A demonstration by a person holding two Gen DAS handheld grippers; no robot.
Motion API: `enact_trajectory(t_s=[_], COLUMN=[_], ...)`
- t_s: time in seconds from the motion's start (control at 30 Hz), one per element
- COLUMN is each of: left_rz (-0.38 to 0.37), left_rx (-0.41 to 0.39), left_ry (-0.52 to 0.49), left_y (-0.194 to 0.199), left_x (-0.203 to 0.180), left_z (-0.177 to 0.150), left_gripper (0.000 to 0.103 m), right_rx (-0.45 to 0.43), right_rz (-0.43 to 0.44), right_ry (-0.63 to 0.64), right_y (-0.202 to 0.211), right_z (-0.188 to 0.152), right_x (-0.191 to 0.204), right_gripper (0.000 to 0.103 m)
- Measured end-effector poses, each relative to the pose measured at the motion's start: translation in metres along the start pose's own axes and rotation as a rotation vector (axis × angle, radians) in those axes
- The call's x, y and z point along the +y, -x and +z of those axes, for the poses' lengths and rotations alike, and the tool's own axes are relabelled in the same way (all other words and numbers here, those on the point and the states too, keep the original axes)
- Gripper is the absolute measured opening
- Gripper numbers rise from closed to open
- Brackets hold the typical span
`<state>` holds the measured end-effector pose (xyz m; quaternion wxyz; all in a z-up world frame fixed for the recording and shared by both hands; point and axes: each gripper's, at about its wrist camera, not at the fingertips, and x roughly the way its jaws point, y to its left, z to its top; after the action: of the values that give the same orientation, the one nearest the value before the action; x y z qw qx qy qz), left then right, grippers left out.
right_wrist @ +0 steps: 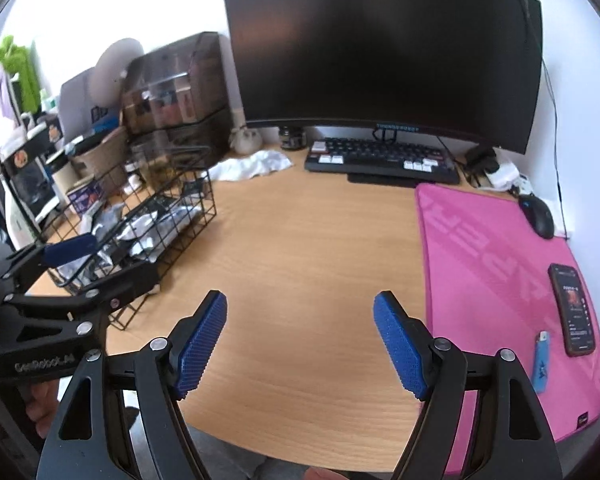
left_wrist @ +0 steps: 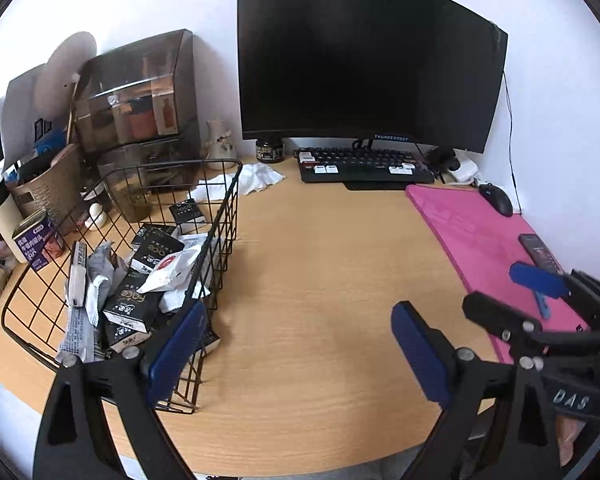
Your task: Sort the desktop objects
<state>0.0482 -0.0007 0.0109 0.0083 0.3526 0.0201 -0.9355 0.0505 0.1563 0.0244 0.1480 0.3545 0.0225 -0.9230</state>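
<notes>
Left gripper (left_wrist: 300, 344): nearest the camera, held low over the front edge of the desk, fingers spread wide and holding nothing; its left pad (left_wrist: 178, 350) sits just in front of the basket's near corner.
Right gripper (right_wrist: 300, 344): also low over the bare front of the desk, fingers spread wide and holding nothing.
Desk (right_wrist: 308, 248): light wood, bare between the two grippers.
Wire basket (left_wrist: 226, 216): on the left, already carrying black cartons, white sachets and foil packets, heaped together.
Lighter (right_wrist: 541, 360): small and blue, lying flat near the front of the pink mat, just beside the phone.
Phone (right_wrist: 573, 309): dark, screen lit, flat on the mat, to the right of the lighter.
Pink mat (right_wrist: 480, 264): covers the right side of the desk.
White cloth (right_wrist: 252, 165): crumpled, loose on the desk behind the basket, near the keyboard.
Keyboard (right_wrist: 380, 160): dark, under the monitor (right_wrist: 380, 48).
Mouse (right_wrist: 537, 214): black, at the mat's far corner.
Step in hand: seemingly between picks, since neither gripper is over an item.
Next move: probably the right gripper over to the lighter; it lies flat and thin on soft fabric, so the fingers must come down astride its narrow sides without touching the phone.
</notes>
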Motion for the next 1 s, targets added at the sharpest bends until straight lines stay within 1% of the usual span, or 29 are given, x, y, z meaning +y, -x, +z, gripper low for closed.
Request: enact_trajectory(t_s=[0.13,0.37,0.57,1.0], left_rz=[-0.004,0.002,0.0,0.006], left_rx=[0.012,0.025,0.034,0.04], left_ry=[0.002,0.009,-0.008,0.003], left_y=[-0.005,-0.008,-0.011,-0.012], left_x=[0.003,0.005,0.001,0.004], left_z=[-0.001,-0.002,-0.003,-0.003], left_gripper=[0.093,0.093,0.093,0.093], right_rx=[-0.007,0.009,0.001,0.007], right_rz=[0.001,0.004,0.003,0.005], right_ry=[0.008,0.012,0.012,0.009], right_y=[-0.003,-0.012,-0.011,-0.011], right_z=[0.004,0.004,0.004,0.004], right_x=[0.001,0.003,0.001,-0.001], right_gripper=[0.076,0.076,0.076,0.076])
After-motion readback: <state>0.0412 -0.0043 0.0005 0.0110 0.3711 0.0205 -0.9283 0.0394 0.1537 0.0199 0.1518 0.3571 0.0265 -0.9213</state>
